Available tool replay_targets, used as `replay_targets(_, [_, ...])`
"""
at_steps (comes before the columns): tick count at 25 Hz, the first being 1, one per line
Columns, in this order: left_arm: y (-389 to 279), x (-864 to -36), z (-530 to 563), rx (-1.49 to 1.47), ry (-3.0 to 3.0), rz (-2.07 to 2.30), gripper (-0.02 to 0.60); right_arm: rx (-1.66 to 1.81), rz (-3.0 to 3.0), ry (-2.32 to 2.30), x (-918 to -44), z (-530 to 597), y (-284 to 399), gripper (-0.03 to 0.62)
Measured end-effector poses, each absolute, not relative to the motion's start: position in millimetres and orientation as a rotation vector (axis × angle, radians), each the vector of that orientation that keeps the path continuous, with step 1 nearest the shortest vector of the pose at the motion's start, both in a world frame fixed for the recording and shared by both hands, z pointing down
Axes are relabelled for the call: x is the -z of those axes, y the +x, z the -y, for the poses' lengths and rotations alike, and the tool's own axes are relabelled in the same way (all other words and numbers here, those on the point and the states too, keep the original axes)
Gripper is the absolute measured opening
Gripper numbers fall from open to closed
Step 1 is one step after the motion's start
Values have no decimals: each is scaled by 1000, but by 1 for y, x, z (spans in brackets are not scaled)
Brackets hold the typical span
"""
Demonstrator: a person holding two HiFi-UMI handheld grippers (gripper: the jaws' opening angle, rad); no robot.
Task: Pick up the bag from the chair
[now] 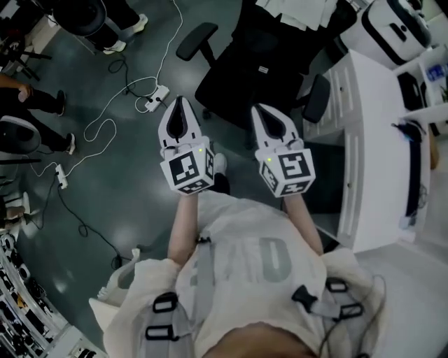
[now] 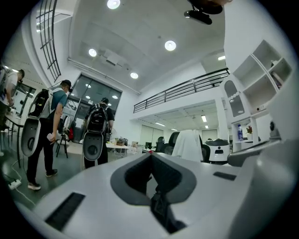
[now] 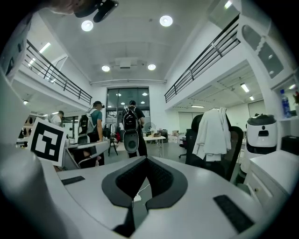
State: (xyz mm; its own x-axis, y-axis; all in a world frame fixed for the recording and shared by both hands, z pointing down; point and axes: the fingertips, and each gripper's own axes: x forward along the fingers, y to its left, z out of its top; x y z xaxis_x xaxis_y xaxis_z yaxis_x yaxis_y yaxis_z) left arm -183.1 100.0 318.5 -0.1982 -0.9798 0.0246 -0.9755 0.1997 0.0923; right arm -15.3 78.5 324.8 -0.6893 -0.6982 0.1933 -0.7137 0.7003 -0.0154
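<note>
A black office chair stands ahead of me with a white garment draped over its backrest. A dark shape with a small label lies on the seat; I cannot tell whether it is the bag. My left gripper is held in the air short of the chair's left side, shut and empty. Beside it, my right gripper is also shut and empty, level with the seat's near edge. The right gripper view shows the chair and its white garment to the right of the shut gripper. The left gripper sees the chair farther off.
A white desk runs along the right, with a white round machine on it. A power strip and white cables lie on the dark floor to the left. People with backpacks stand farther back, and a person's feet show at the left.
</note>
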Motion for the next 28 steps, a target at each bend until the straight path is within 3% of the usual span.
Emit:
replay_targets(8, [-205,-338,-21,-35,2072,2231,6,-153,2728,1221,-327,-6,-55,6])
replay_targets(28, [-196,-339,49,-46,2098,2144,6,-230,2666,1284,-346,64,-53,6])
